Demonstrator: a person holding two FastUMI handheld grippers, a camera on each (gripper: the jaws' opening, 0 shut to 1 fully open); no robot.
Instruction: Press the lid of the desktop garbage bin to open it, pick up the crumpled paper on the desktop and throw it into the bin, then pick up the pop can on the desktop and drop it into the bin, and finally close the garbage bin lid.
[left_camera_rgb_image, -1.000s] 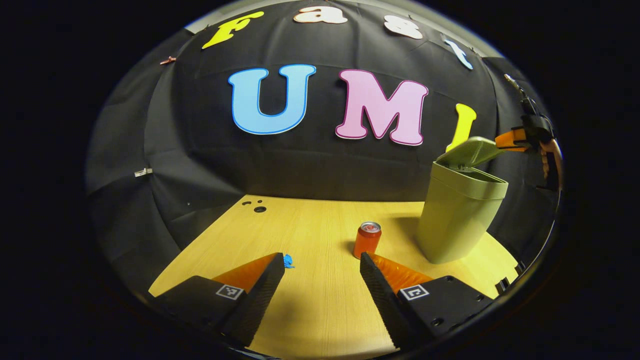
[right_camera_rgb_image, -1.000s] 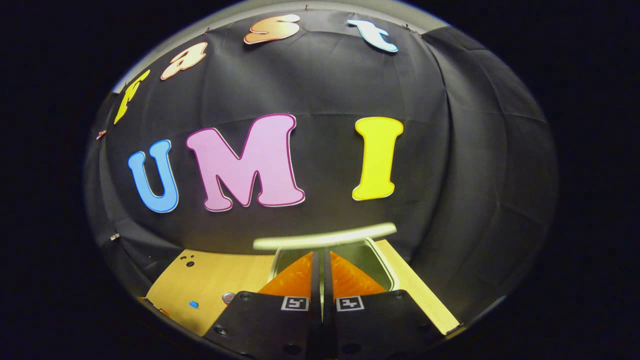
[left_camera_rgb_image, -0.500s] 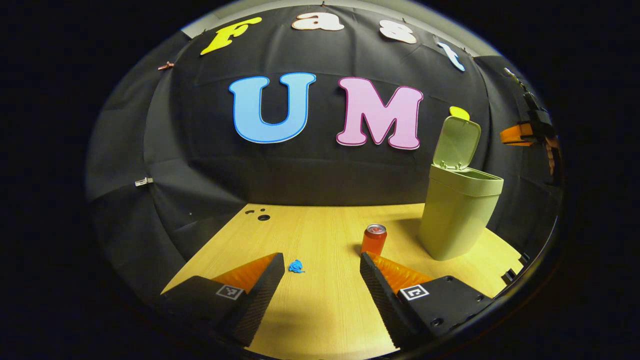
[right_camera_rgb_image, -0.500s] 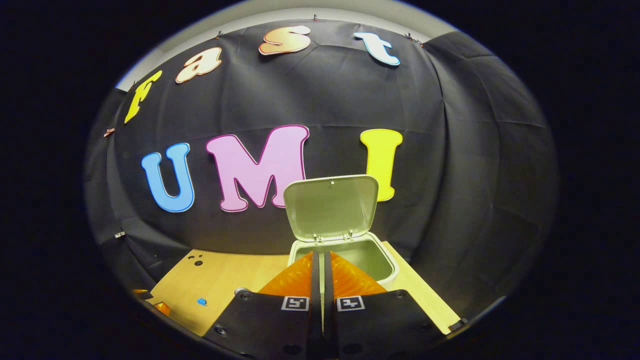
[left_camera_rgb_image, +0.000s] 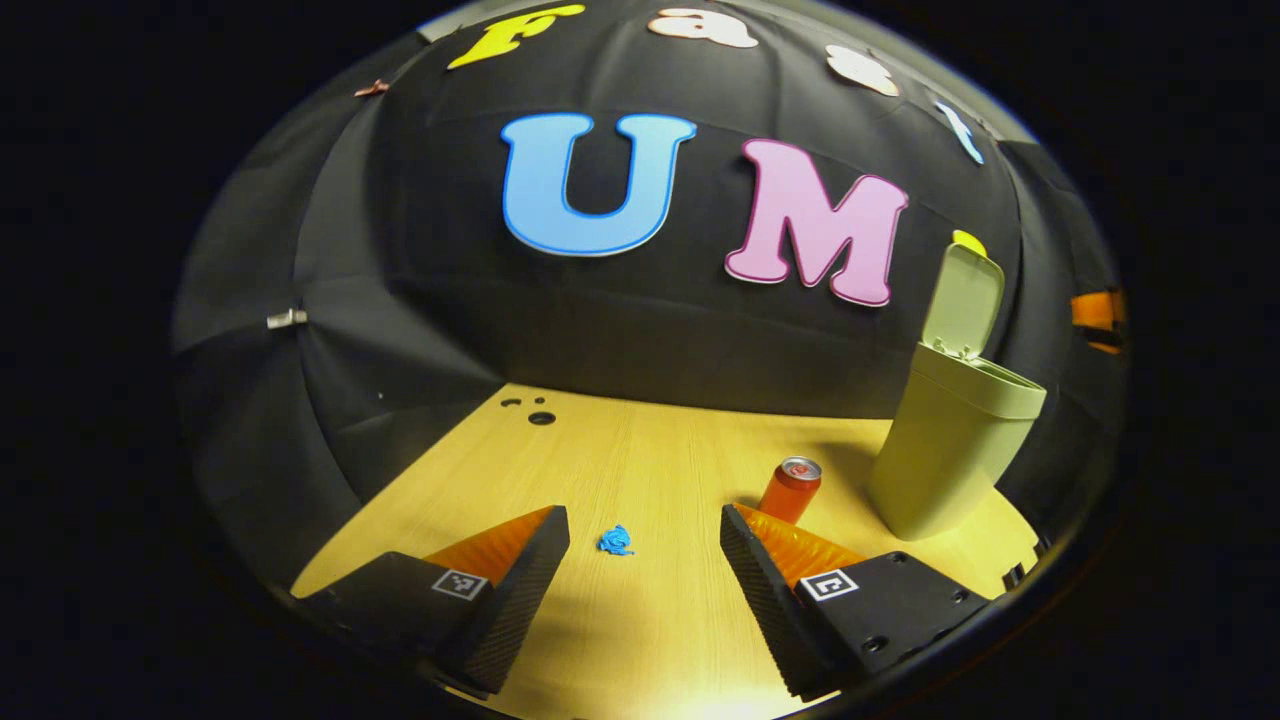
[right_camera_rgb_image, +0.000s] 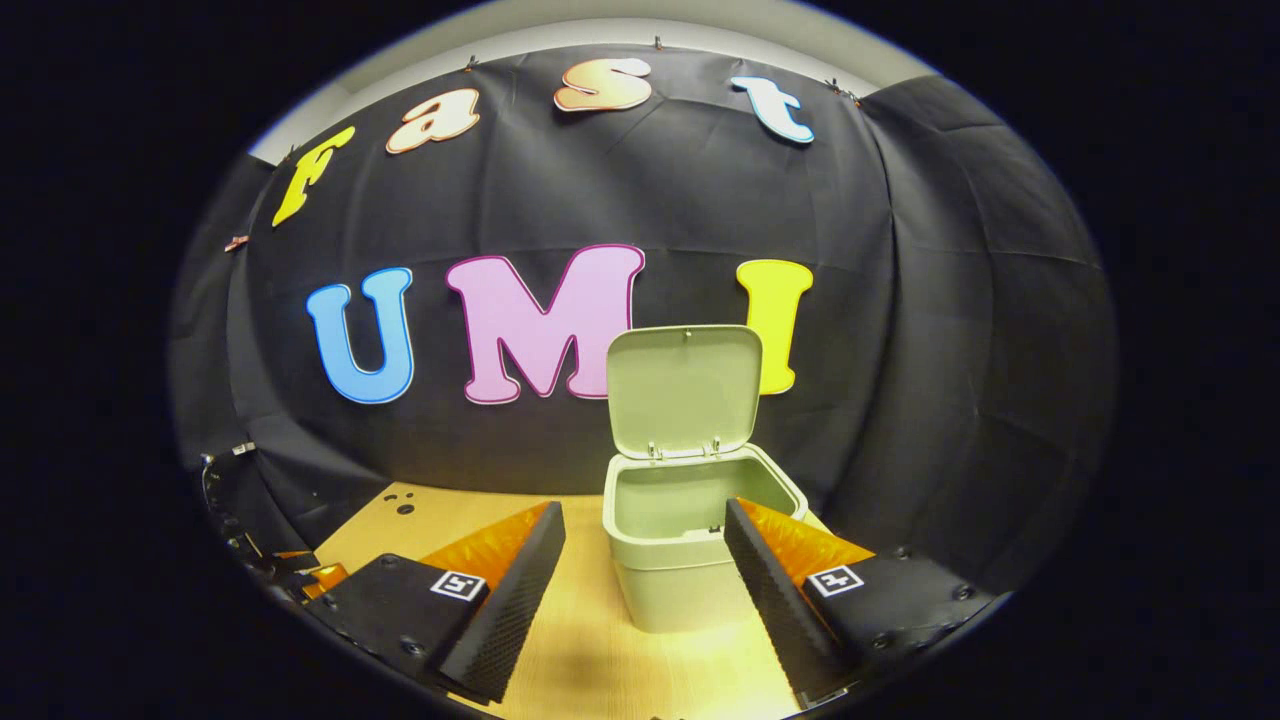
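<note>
Left tool (left_camera_rgb_image: 645, 525) spread wide, crumpled paper (left_camera_rgb_image: 615, 540) on desktop (left_camera_rgb_image: 640, 460) just beyond its fingertips.

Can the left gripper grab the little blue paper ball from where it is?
Probably yes. The left gripper is open, and the crumpled blue paper lies on bare table between its fingers. The pop can stands off to one side.
</note>
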